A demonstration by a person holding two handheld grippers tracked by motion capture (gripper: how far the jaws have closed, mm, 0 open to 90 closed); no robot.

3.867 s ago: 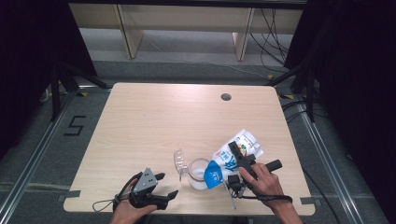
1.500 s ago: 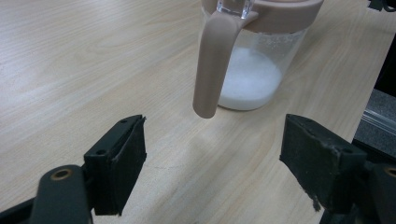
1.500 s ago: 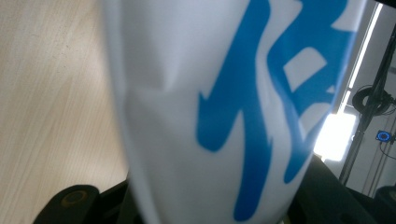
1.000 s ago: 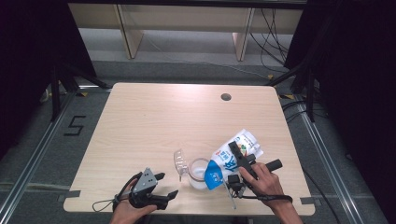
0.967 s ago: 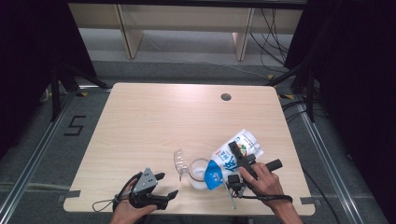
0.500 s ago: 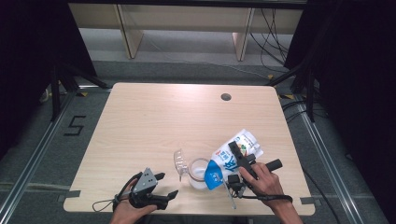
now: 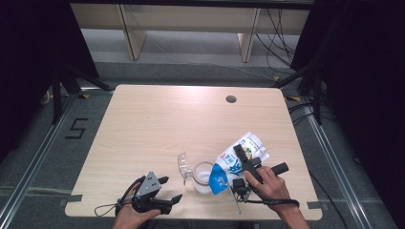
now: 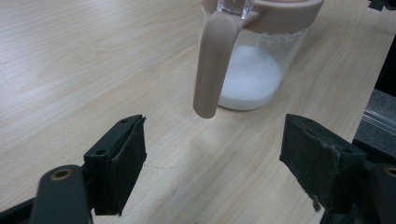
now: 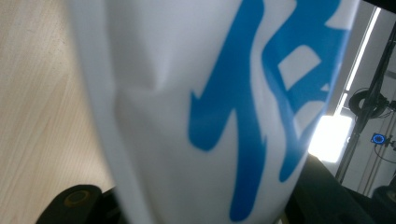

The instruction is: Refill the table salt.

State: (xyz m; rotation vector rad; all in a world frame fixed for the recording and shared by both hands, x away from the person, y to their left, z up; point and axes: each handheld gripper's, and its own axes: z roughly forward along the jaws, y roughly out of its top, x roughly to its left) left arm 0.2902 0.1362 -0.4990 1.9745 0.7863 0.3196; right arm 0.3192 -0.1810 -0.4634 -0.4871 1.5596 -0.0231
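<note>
Right gripper (image 7: 244, 161) clamps the soft white-and-blue bag (image 7: 236, 160), tipped mouth-down over the jug (image 7: 204, 177) at the table's (image 7: 157, 114) near edge; limp and shifting, it seems best held mid-body, while the left gripper (image 7: 165, 191) idles open.

Looks like a lab or recording studio setup, not anyone's home. One bare wooden table (image 7: 157, 124) with a cable hole (image 7: 231, 99) sits on grey carpet, black curtains (image 7: 367, 86) hang on both sides, metal floor rails (image 7: 28, 167) run alongside, tape marks and loose cables (image 7: 282, 28) everywhere.
</note>
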